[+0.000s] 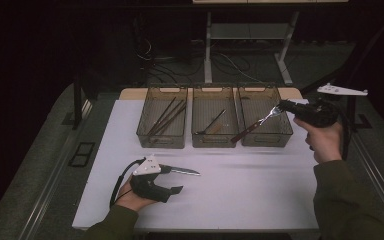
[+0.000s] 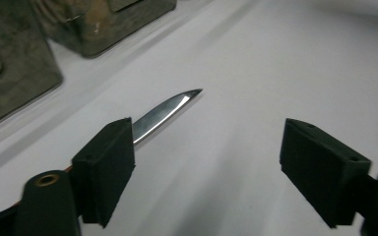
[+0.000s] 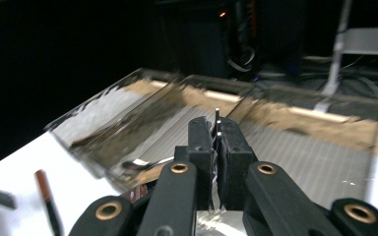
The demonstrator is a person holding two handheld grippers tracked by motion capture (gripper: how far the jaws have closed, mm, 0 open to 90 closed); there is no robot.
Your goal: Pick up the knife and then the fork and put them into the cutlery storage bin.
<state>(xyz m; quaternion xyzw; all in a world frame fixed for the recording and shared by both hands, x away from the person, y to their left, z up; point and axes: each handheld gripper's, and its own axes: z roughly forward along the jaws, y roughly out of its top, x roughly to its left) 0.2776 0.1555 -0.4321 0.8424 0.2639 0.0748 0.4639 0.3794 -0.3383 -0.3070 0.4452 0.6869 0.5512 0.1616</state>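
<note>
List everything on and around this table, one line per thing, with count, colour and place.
Table: one, white top, centre of the high view.
Bins: three, see-through smoky brown, side by side at the far edge.
Chopsticks: a few, dark brown, in the left bin.
Utensil: one or two, dark, in the middle bin; kind unclear.
Knife: one, silver blade, lying on the table beside the left gripper.
Fork: one, silver with brown handle, held over the right bin.
Left gripper: black, jaws open, near edge.
Right gripper: black, shut on the fork.

Knife (image 1: 184,171) lies on the table (image 1: 240,200) before three bins (image 1: 214,123); fork (image 1: 260,123) over the rightmost.
</note>
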